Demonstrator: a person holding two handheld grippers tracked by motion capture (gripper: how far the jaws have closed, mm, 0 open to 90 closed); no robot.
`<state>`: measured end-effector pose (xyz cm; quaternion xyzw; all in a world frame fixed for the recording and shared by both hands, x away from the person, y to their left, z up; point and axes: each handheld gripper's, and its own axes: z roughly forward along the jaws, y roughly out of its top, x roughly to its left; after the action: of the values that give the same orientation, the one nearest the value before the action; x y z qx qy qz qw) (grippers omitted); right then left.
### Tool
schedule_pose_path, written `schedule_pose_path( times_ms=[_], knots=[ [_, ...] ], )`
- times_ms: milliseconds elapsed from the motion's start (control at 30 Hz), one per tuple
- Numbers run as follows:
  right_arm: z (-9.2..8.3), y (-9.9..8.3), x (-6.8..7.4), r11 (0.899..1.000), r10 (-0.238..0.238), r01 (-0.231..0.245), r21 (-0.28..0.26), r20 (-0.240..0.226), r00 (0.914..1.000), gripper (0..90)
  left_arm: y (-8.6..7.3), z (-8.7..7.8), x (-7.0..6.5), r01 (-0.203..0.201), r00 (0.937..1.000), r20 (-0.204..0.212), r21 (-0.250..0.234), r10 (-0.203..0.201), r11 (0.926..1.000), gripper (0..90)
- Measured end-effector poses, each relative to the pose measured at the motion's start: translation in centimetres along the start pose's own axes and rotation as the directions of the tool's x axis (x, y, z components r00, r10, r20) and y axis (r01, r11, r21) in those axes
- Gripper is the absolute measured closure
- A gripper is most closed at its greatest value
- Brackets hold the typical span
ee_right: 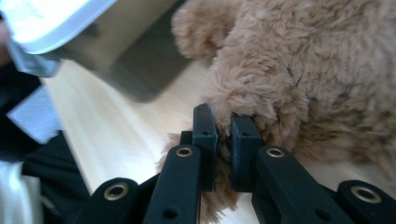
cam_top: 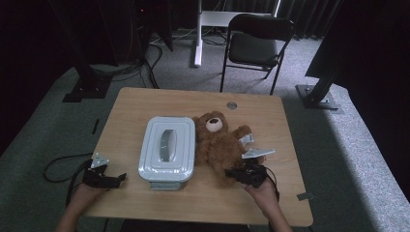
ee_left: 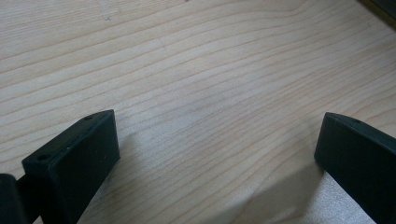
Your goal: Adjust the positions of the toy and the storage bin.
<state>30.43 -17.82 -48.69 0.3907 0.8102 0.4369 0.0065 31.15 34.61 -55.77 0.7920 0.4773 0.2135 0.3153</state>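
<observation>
**Right hand-held gripper pinches the teddy bear's leg**

The right hand-held gripper (ee_right: pixel 223 123) has its 2 jaws nearly together, clamped on a tuft of brown fur at the lower leg of the teddy bear (cam_top: pixel 220 145). The bear lies on its back on the wooden counter (cam_top: pixel 270 116), head toward the far edge, just beside the right side of a pale lidded box (cam_top: pixel 168 151). In the high view the same gripper (cam_top: pixel 231 173) sits at the bear's near end. The left hand-held gripper (cam_top: pixel 121 178) rests near the counter's near-left edge, left of the box, its jaws wide apart over bare wood, holding nothing.
</observation>
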Motion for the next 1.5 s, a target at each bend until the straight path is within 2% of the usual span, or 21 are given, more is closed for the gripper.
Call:
schedule_pose_path(
  times_ms=[67, 133, 200, 300, 367, 400, 433, 467, 533, 600, 700, 800, 867, 933, 1033, 1067, 1133, 1167, 1267, 1400, 1500],
  knots=[
    [0.7, 0.1, 0.4, 1.000, 0.015, -0.015, -0.007, -0.049, 0.9987, 83.3, 0.0, 0.0, 0.0, 0.000, 1.0000, 0.000, 0.000, 0.000, 1.0000, 0.4],
    [1.2, 0.3, 0.7, 1.000, 0.011, -0.011, -0.008, -0.075, 0.9971, 83.2, 0.0, 0.0, 0.0, 0.000, 1.0000, 0.000, 0.000, 0.000, 1.0000, 0.4],
    [1.6, 0.6, 0.8, 1.000, 0.007, -0.007, -0.009, -0.071, 0.9974, 79.9, 0.0, 0.0, 0.0, 0.000, 1.0000, 0.000, 0.000, 0.000, 1.0000, 0.4],
    [1.1, 1.1, 0.7, 0.999, 0.008, -0.011, -0.036, -0.070, 0.9975, 68.1, 0.0, 0.0, 0.0, 0.000, 1.0000, 0.000, 0.000, 0.000, 1.0000, 0.4],
    [0.2, 1.6, 0.4, 0.998, 0.009, -0.013, -0.067, -0.056, 0.9984, 56.0, 0.0, 0.0, 0.0, 0.000, 1.0000, 0.000, 0.000, 0.000, 1.0000, 0.4],
    [-0.4, 1.8, 0.2, 0.996, 0.011, -0.014, -0.087, -0.034, 0.9994, 48.4, 0.0, 0.0, 0.0, 0.000, 1.0000, 0.000, 0.000, 0.000, 1.0000, 0.4],
    [-1.0, 2.1, 0.0, 0.994, 0.011, -0.010, -0.112, 0.014, 0.9998, 46.5, 0.0, 0.0, 0.0, 0.000, 1.0000, 0.000, 0.000, 0.000, 1.0000, 0.4],
    [-1.6, 2.4, -0.3, 0.991, 0.015, -0.009, -0.131, 0.044, 0.9989, 43.3, 0.0, 0.0, 0.0, 0.000, 1.0000, 0.000, 0.000, 0.000, 1.0000, 0.4],
    [-2.4, 3.2, -1.4, 0.985, 0.052, -0.035, -0.170, 0.097, 0.9939, 35.0, 0.0, 0.0, 0.0, 0.000, 1.0000, 0.000, 0.000, 0.000, 1.0000, 0.4],
    [-2.2, 4.0, -2.7, 0.981, 0.096, -0.072, -0.180, 0.127, 0.9873, 28.1, 0.0, 0.0, 0.0, 0.002, 1.0000, 0.000, 0.000, -0.002, 1.0000, 0.3],
    [-1.0, 5.1, -4.1, 0.977, 0.147, -0.122, -0.175, 0.140, 0.9793, 21.7, 0.0, 0.0, 0.0, 0.002, 1.0000, 0.000, 0.000, -0.002, 1.0000, 0.4],
    [0.8, 6.0, -4.5, 0.979, 0.152, -0.125, -0.159, 0.174, 0.9729, 19.3, 0.0, 0.0, 0.0, 0.001, 1.0000, 0.000, 0.000, -0.001, 1.0000, 0.4],
    [2.0, 6.6, -4.6, 0.982, 0.146, -0.116, -0.146, 0.222, 0.9641, 15.8, 0.0, 0.0, 0.0, 0.000, 1.0000, 0.002, -0.001, 0.000, 1.0000, 0.4],
    [3.1, 6.9, -4.7, 0.985, 0.144, -0.114, -0.130, 0.247, 0.9584, 13.5, 0.0, 0.0, 0.0, -0.001, 1.0000, 0.002, -0.001, 0.001, 1.0000, 0.4],
    [4.5, 6.9, -4.7, 0.989, 0.135, -0.114, -0.094, 0.255, 0.9574, 11.7, 0.0, 0.0, 0.0, -0.001, 1.0000, 0.002, -0.001, 0.001, 1.0000, 0.4],
    [4.9, 6.9, -4.8, 0.989, 0.140, -0.124, -0.078, 0.242, 0.9602, 10.9, 0.0, 0.0, 0.0, -0.001, 1.0000, 0.002, -0.001, 0.001, 1.0000, 0.4],
    [5.7, 6.6, -4.9, 0.990, 0.143, -0.134, -0.052, 0.248, 0.9583, 10.9, 0.0, 0.0, 0.0, 0.000, 1.0000, 0.002, -0.001, 0.000, 1.0000, 0.4],
    [6.1, 6.5, -5.0, 0.989, 0.146, -0.141, -0.040, 0.236, 0.9607, 10.9, 0.0, 0.0, 0.0, 0.000, 1.0000, 0.002, -0.001, 0.000, 1.0000, 0.4],
    [6.6, 6.2, -4.9, 0.991, 0.137, -0.134, -0.027, 0.237, 0.9618, 11.4, 0.0, 0.0, 0.0, -0.001, 1.0000, 0.002, -0.001, 0.001, 1.0000, 0.4],
    [7.2, 5.9, -4.8, 0.992, 0.122, -0.124, -0.007, 0.246, 0.9617, 16.6, 0.0, 0.0, 0.0, -0.001, 1.0000, 0.002, -0.001, 0.001, 1.0000, 0.4],
    [7.5, 6.0, -4.5, 0.994, 0.107, -0.113, 0.008, 0.250, 0.9622, 24.0, 0.0, 0.0, 0.0, -0.001, 1.0000, 0.002, -0.001, 0.001, 1.0000, 0.4]
  ],
)
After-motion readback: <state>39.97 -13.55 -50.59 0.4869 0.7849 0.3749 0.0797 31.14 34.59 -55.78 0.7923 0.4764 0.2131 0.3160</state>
